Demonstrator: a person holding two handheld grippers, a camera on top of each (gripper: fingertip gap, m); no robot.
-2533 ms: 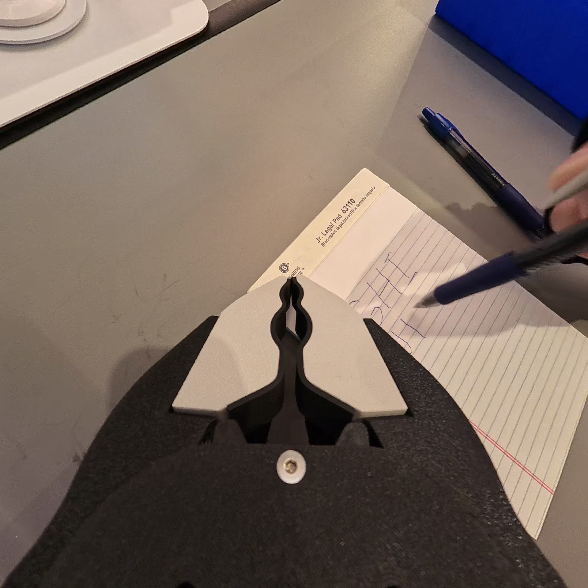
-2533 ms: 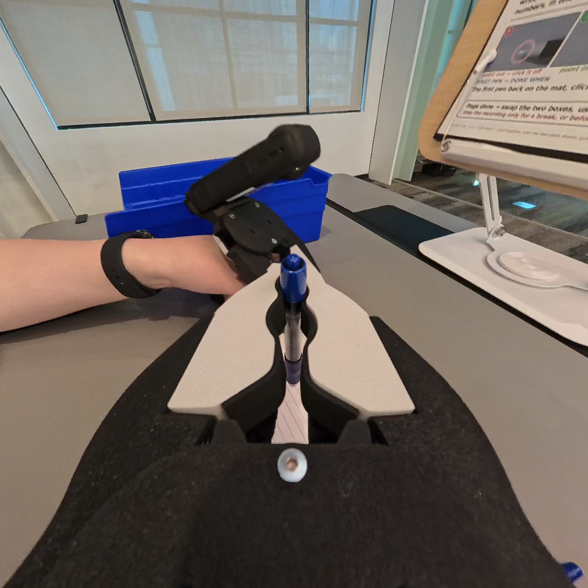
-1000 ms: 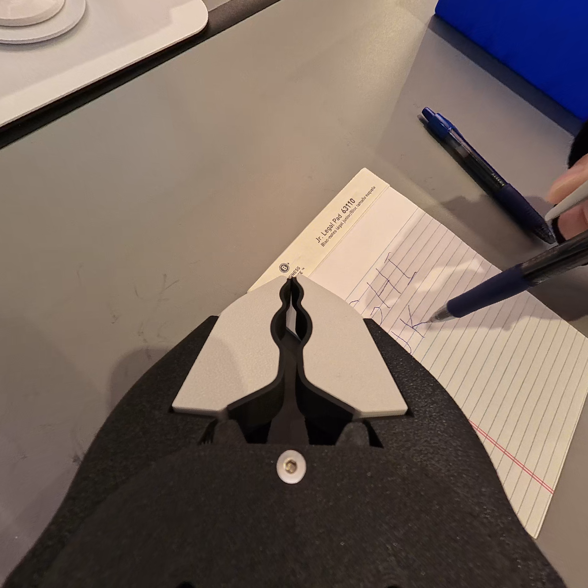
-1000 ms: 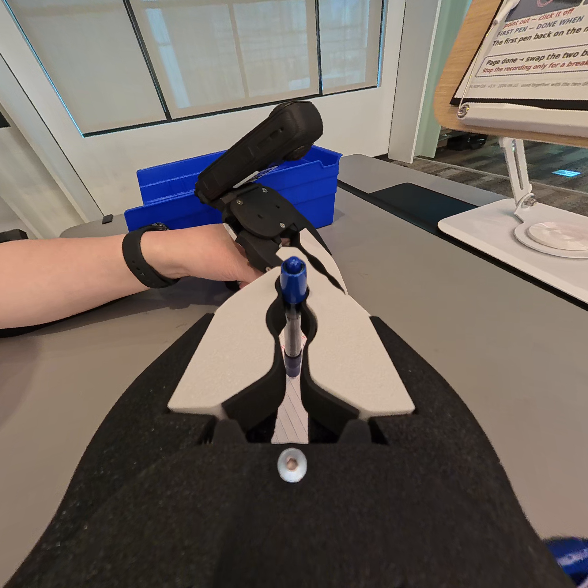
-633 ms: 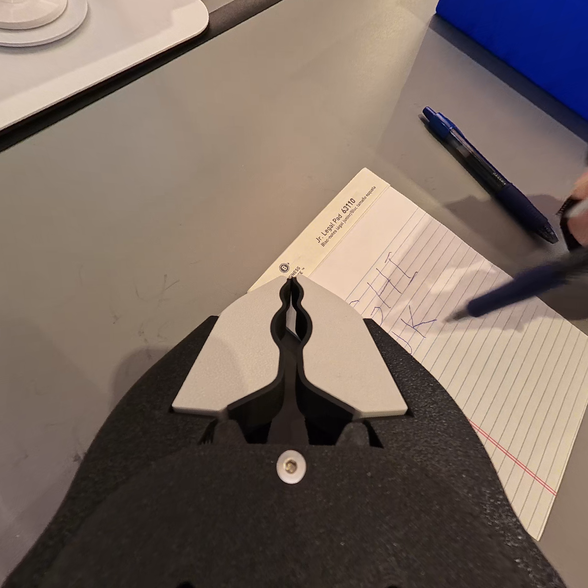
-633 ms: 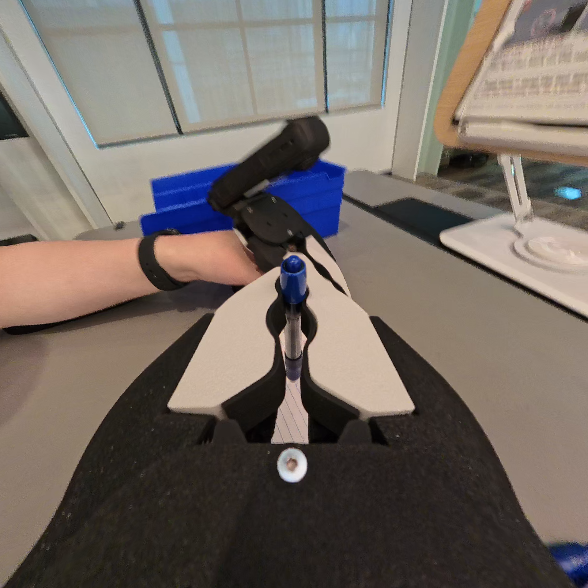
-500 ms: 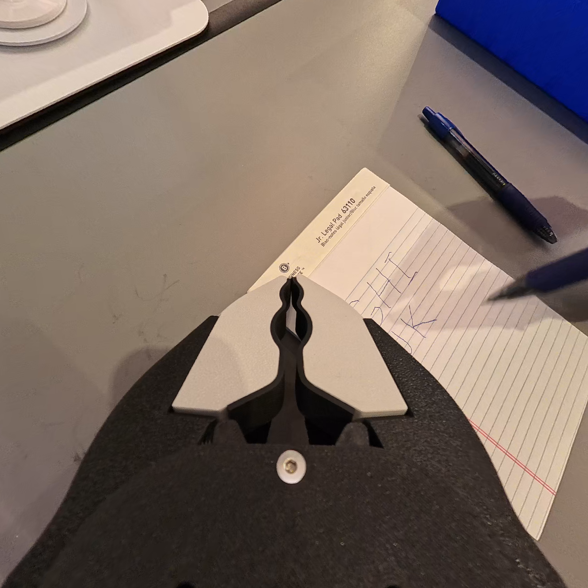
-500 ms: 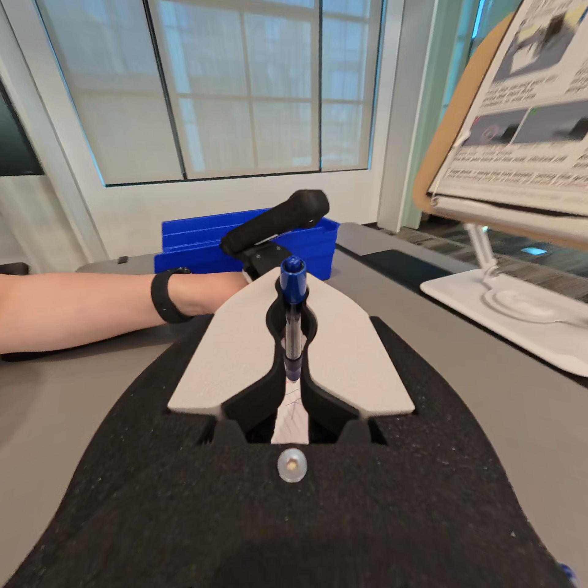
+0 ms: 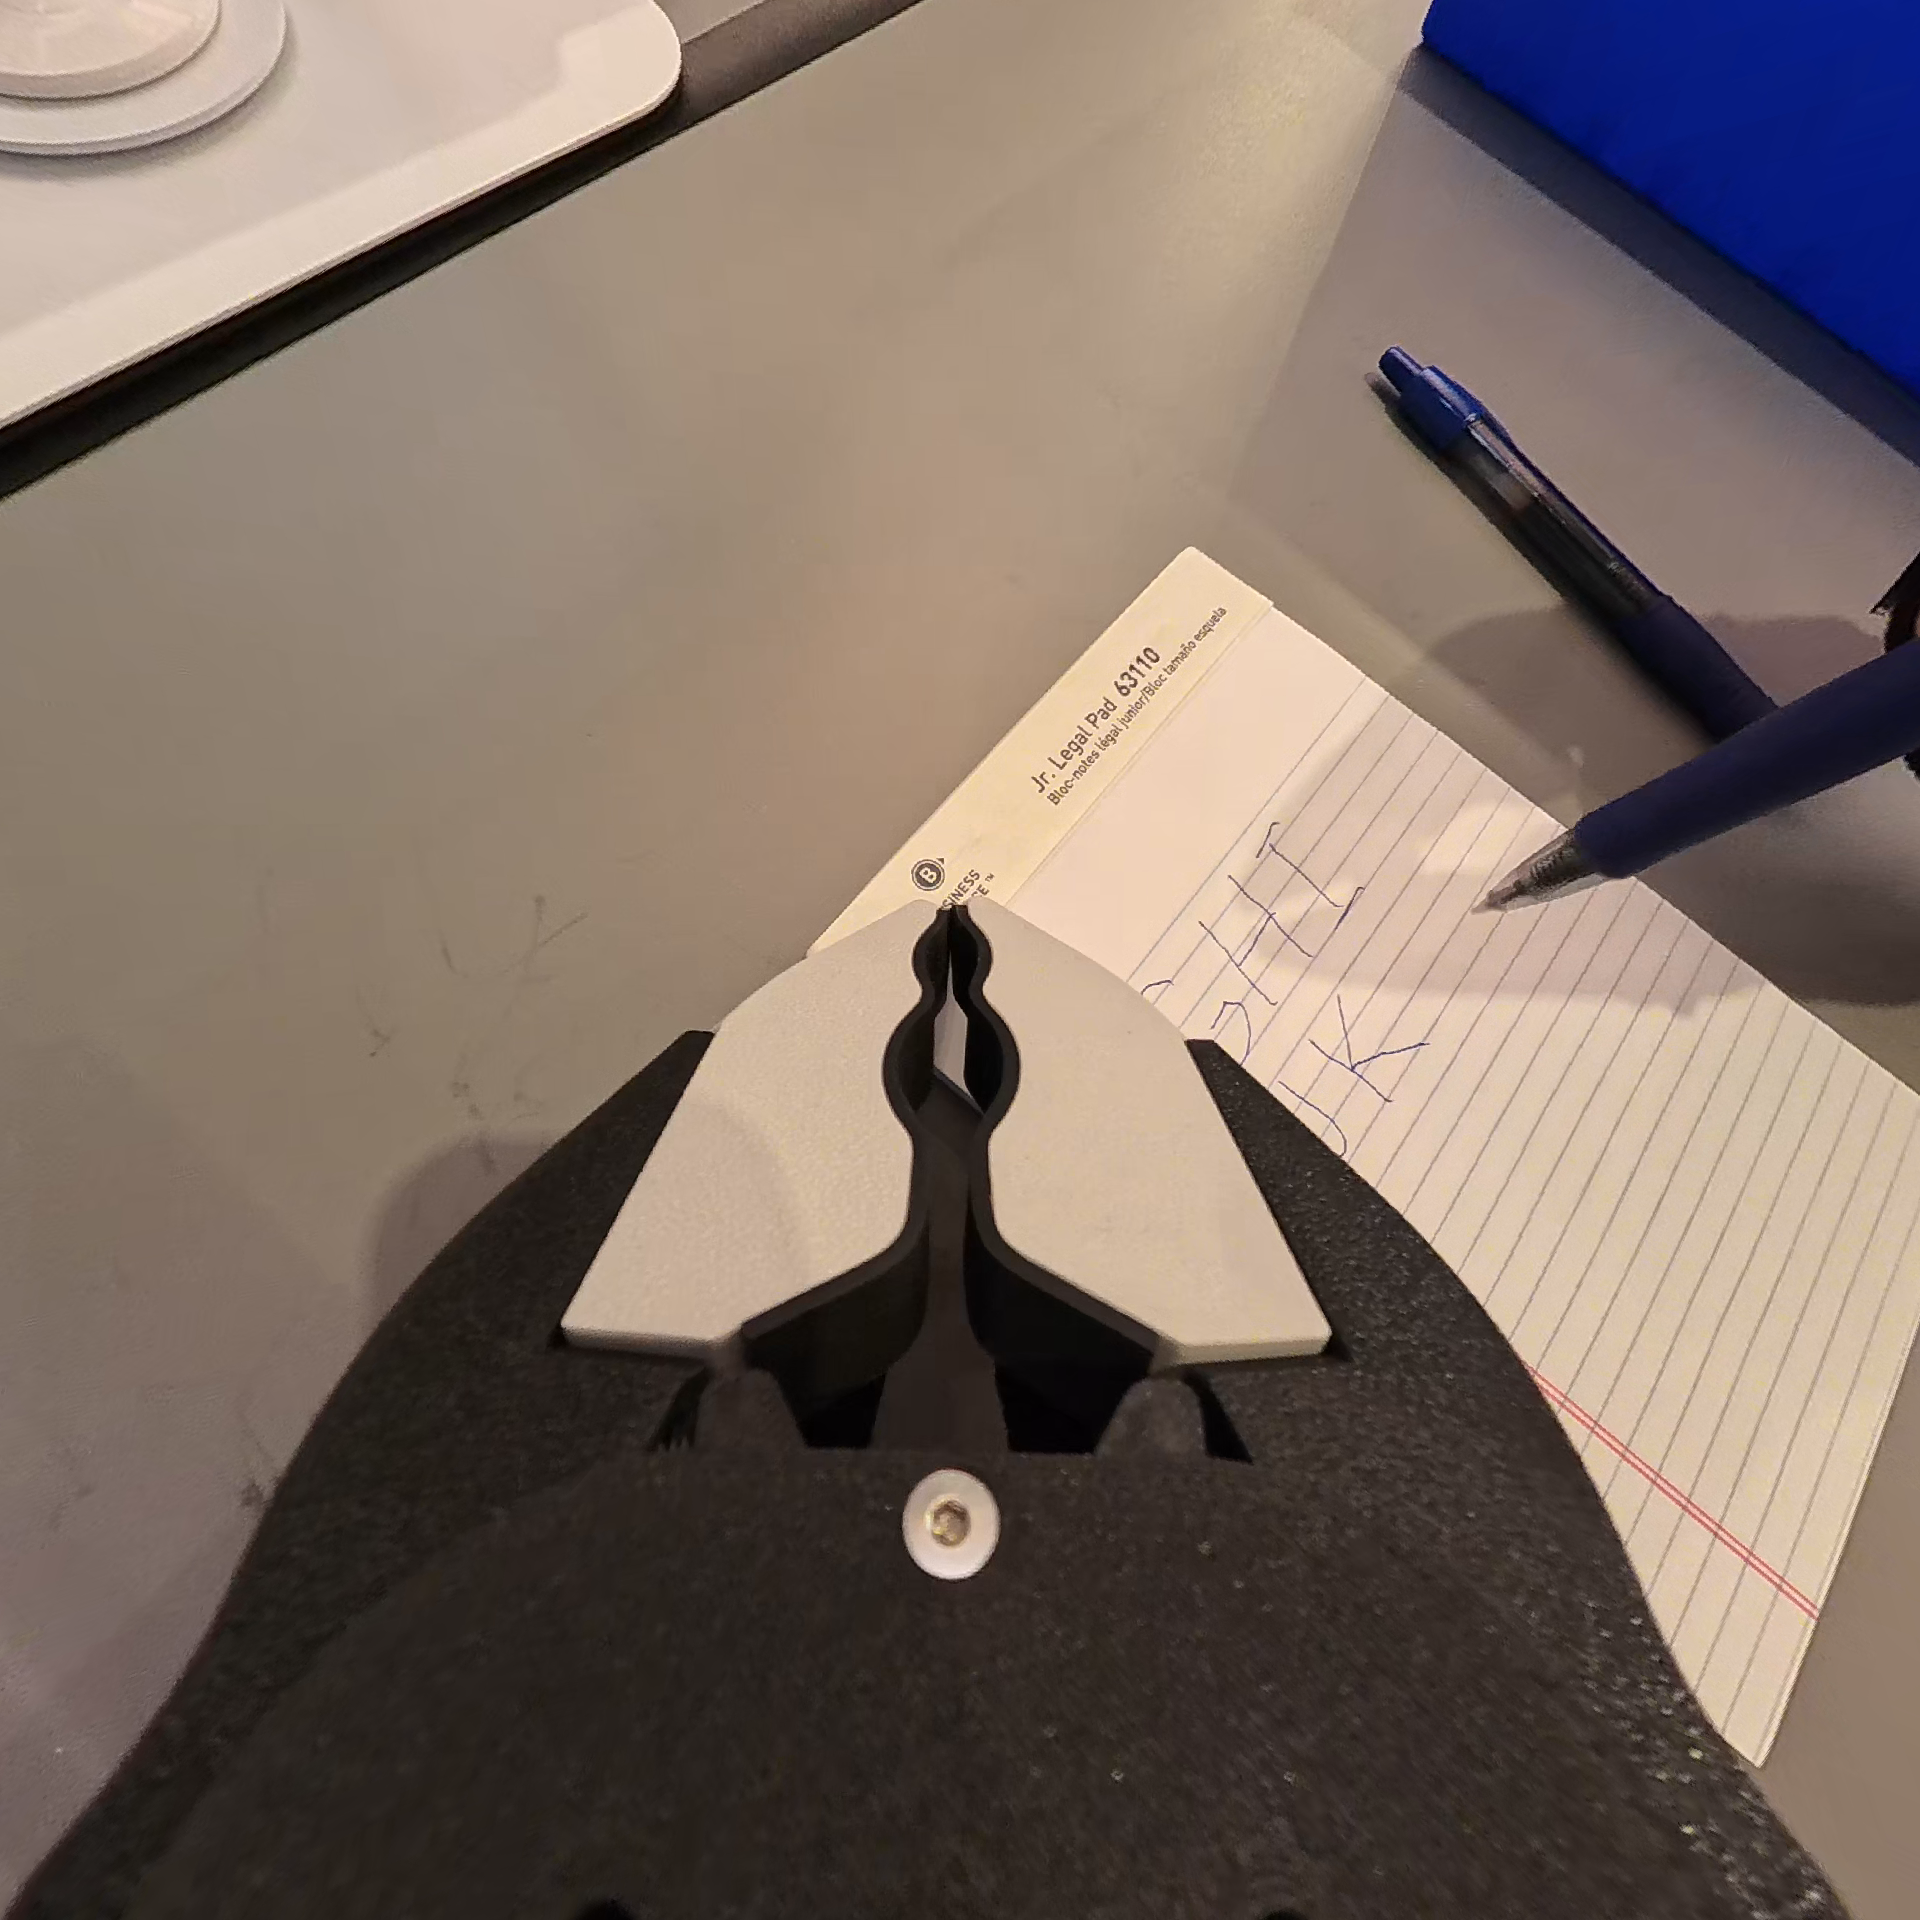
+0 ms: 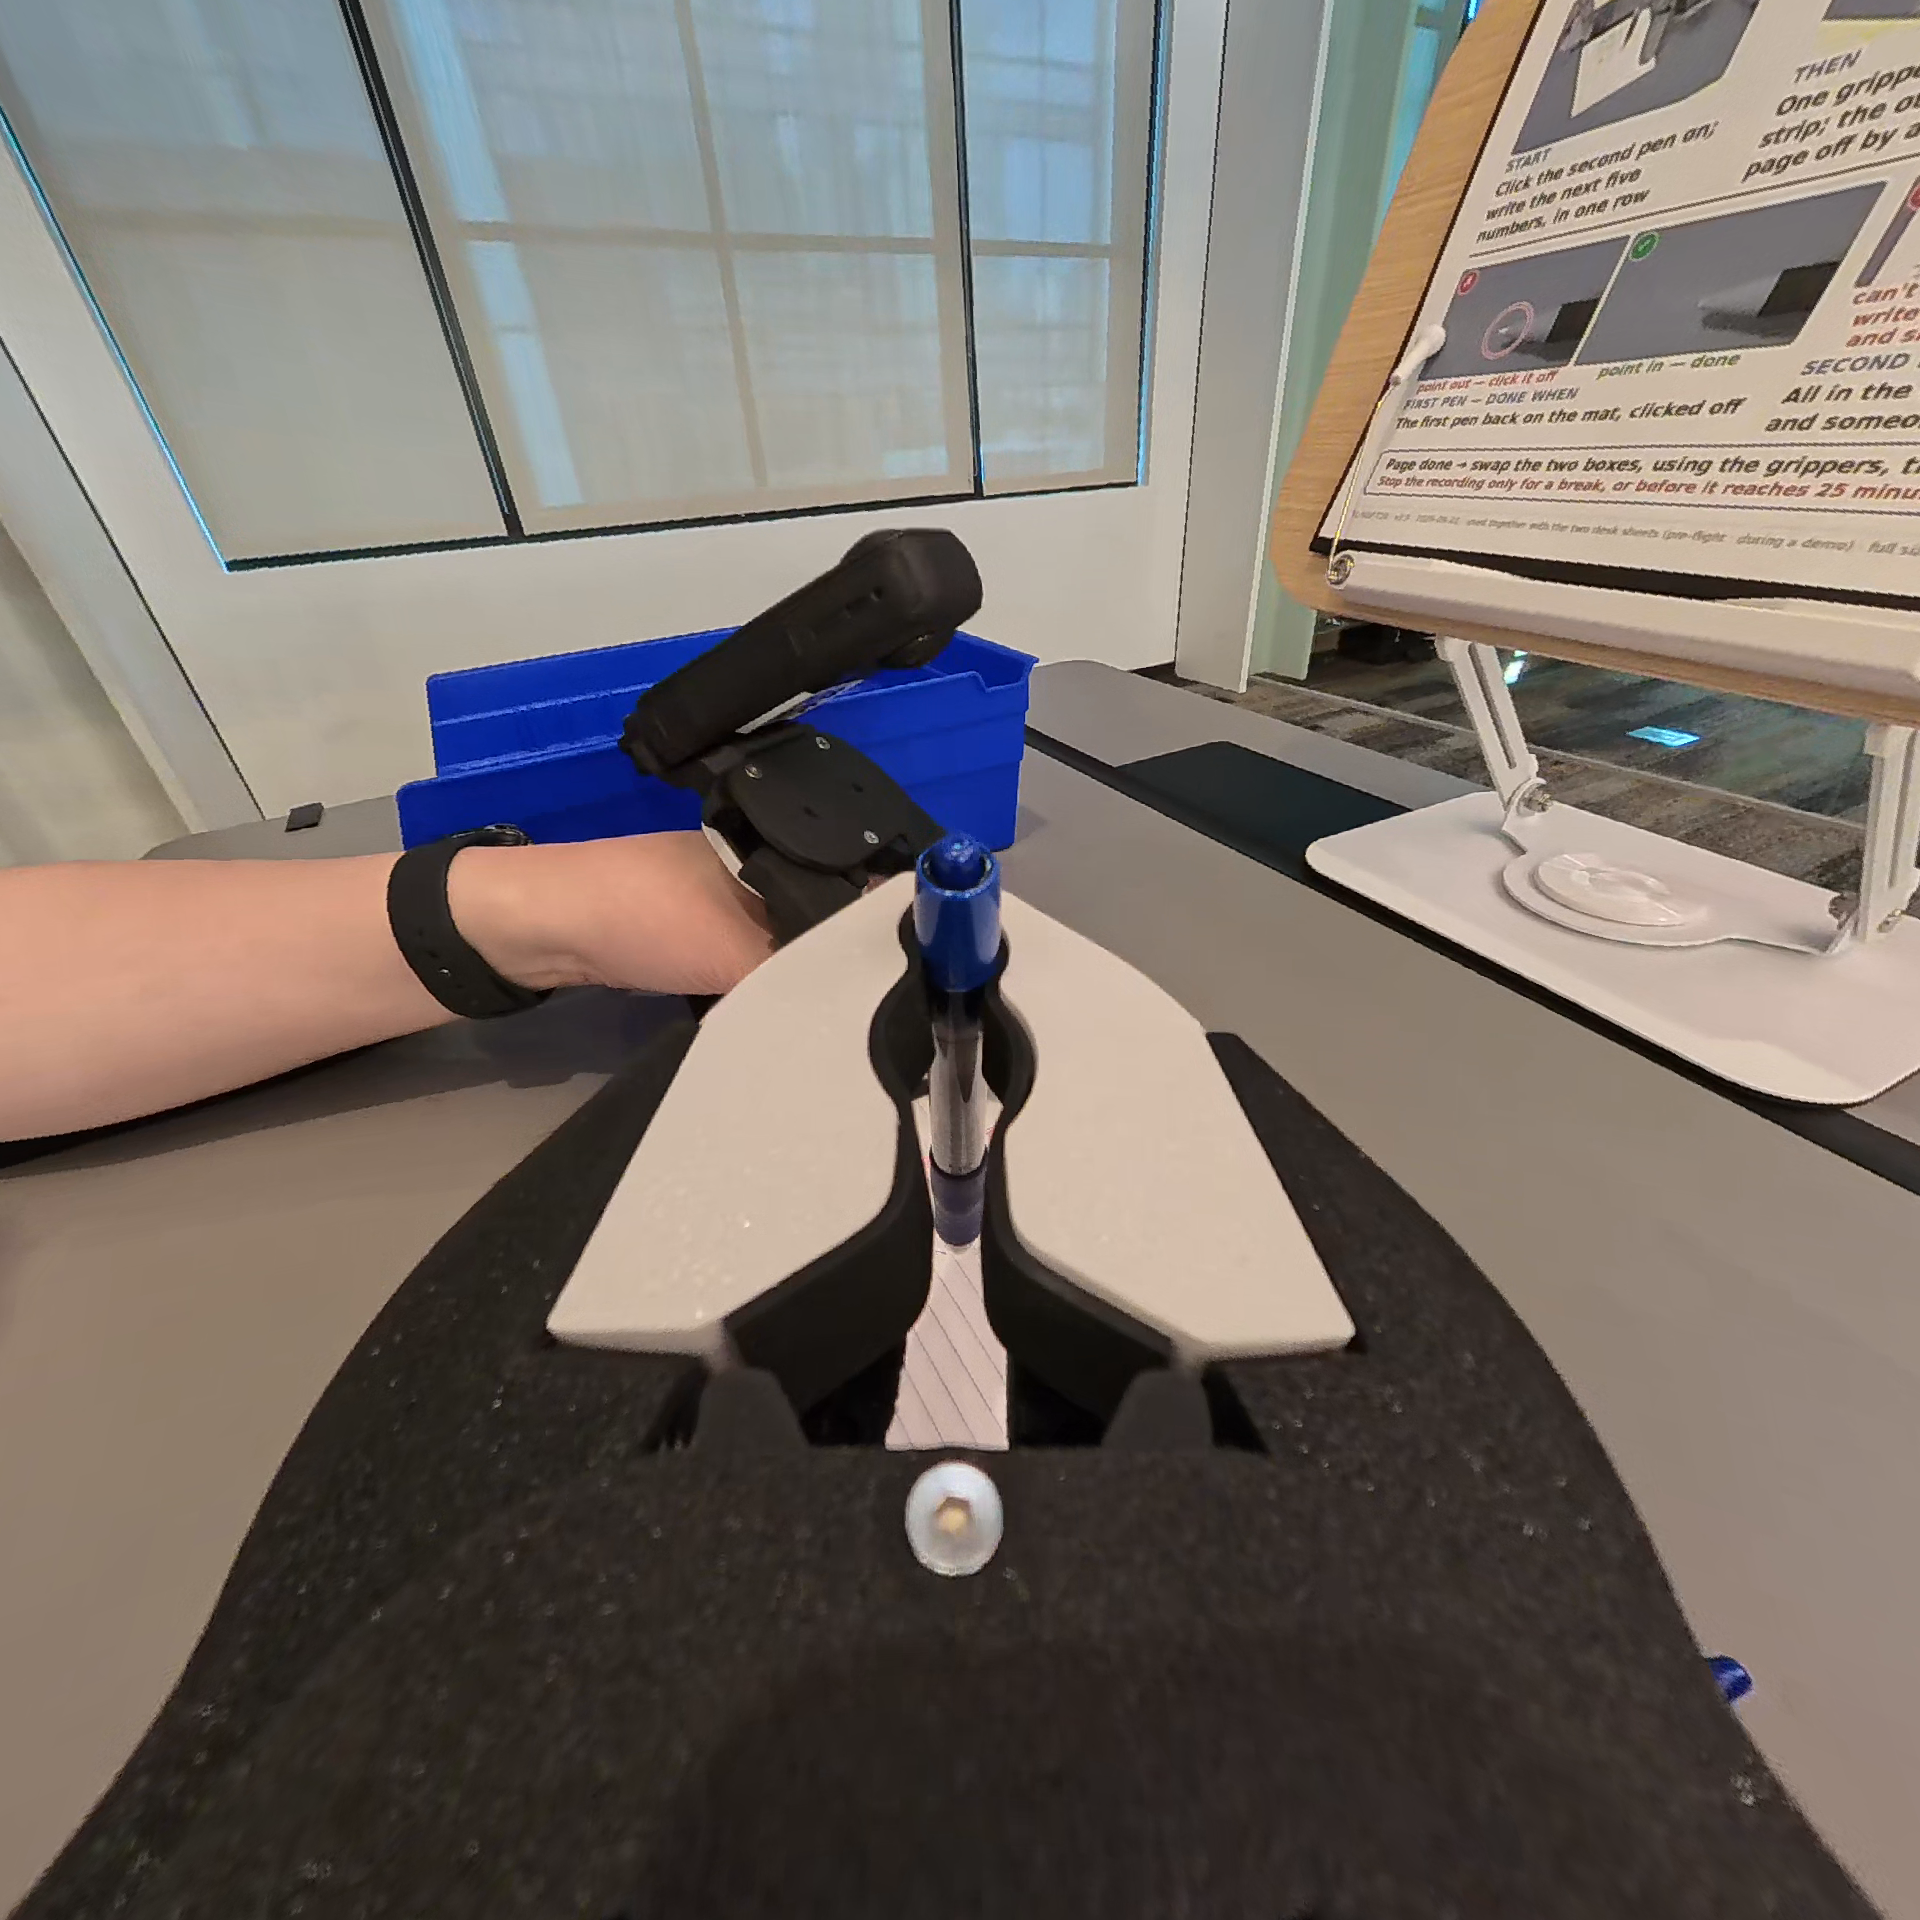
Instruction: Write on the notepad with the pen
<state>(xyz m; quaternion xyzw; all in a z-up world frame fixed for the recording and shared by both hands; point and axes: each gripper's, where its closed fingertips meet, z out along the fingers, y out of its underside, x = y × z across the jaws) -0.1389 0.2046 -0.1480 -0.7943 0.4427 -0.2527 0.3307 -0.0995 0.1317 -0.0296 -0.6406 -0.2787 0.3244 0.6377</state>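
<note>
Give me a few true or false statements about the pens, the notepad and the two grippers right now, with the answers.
1. The right gripper is shut on a pen. True.
2. The left gripper holds the other pen. False: its jaws are closed on nothing, tips resting at the notepad's top corner.
3. A second pen lies on the table beyond the notepad. True.
4. The notepad page is blank. False: blue handwriting is on it.
5. The held pen's tip is over the bare table. False: it is at the lined page.
</note>
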